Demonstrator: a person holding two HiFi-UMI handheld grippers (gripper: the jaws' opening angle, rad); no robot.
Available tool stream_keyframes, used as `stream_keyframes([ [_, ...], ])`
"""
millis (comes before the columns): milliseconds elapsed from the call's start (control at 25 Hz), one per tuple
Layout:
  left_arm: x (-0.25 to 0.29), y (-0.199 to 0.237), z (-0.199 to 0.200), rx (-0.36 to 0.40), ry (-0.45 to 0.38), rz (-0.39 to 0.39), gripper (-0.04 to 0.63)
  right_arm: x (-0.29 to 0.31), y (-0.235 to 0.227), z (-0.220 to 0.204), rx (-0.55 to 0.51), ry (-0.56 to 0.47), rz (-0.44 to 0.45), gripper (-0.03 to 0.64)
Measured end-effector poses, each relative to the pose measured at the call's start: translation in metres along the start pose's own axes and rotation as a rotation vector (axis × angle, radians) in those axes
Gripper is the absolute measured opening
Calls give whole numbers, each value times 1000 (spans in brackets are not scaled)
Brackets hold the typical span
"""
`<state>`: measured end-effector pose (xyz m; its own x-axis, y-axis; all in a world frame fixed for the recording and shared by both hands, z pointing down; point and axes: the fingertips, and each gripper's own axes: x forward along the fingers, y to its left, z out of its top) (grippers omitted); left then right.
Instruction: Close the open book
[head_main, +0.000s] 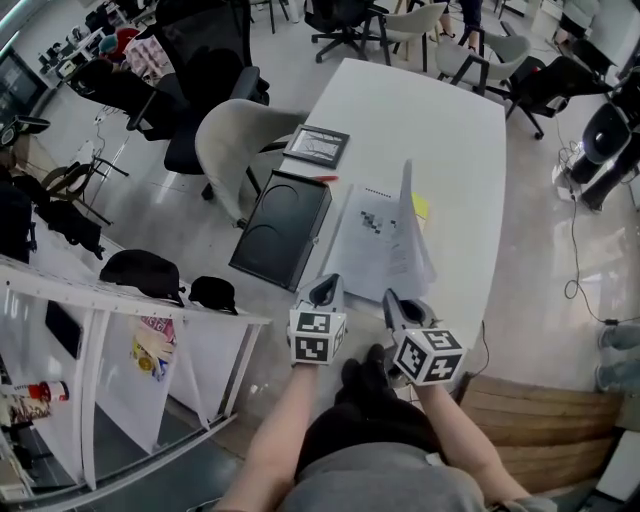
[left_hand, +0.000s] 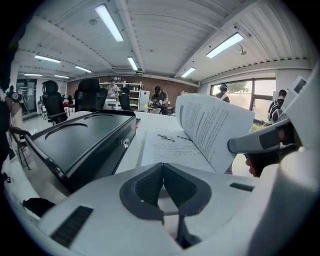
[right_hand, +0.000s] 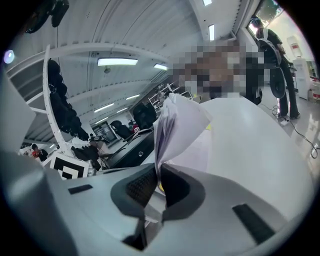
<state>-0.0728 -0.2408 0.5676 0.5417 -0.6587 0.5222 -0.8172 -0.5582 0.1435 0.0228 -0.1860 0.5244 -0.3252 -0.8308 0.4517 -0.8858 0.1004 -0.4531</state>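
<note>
The right hand-held gripper (right_hand: 158, 180) pinches raised pages of the open book (head_main: 372, 240) on the table (head_main: 450, 130); the left hand-held gripper (left_hand: 162, 190) is closed, empty. Looks like only a few sheets, so they might tear or slip.

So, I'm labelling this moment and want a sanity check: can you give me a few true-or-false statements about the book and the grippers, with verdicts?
1. The right gripper pinches a raised page of the book. True.
2. The left gripper holds a page too. False: its jaws are shut on nothing.
3. In the head view, a black case lies left of the book. True.
4. The book is closed. False: it lies open on the table, with one page standing upright.
</note>
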Motion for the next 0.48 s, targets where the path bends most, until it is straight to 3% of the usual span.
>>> stream_keyframes([
  [480,-9,10,-5,-47,-1,32,6,29,9,-18,-126,135,2,31],
])
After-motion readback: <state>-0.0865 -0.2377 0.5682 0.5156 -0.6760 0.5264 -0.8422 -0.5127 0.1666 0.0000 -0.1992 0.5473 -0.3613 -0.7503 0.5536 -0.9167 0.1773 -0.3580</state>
